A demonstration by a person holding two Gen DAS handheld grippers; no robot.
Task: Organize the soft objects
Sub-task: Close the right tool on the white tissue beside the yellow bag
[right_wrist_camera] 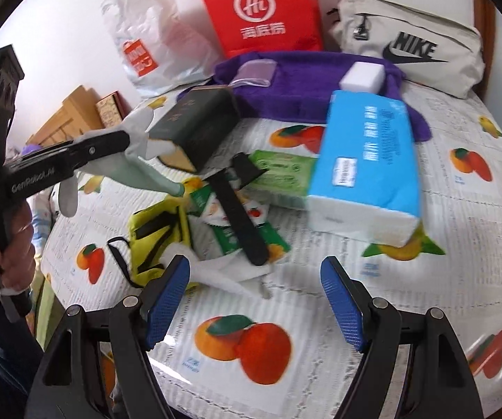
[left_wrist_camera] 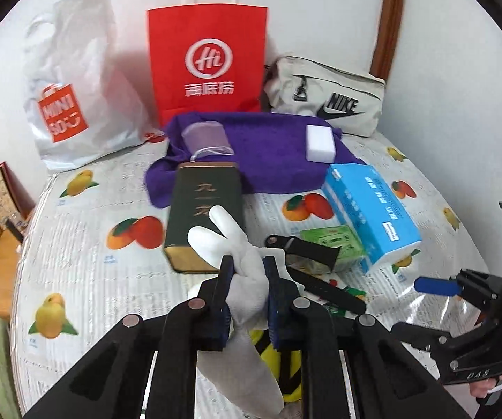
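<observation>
My left gripper is shut on a grey and white plush rabbit and holds it above the table; the rabbit also shows in the right wrist view. My right gripper is open and empty over the fruit-print tablecloth; it also shows in the left wrist view. A yellow fabric pouch, a white cloth, a purple towel with a white sponge on it, and a blue tissue pack lie on the table.
A dark green box, a green packet and a black tool lie mid-table. A red paper bag, a white Miniso plastic bag and a beige Nike pouch stand at the back wall.
</observation>
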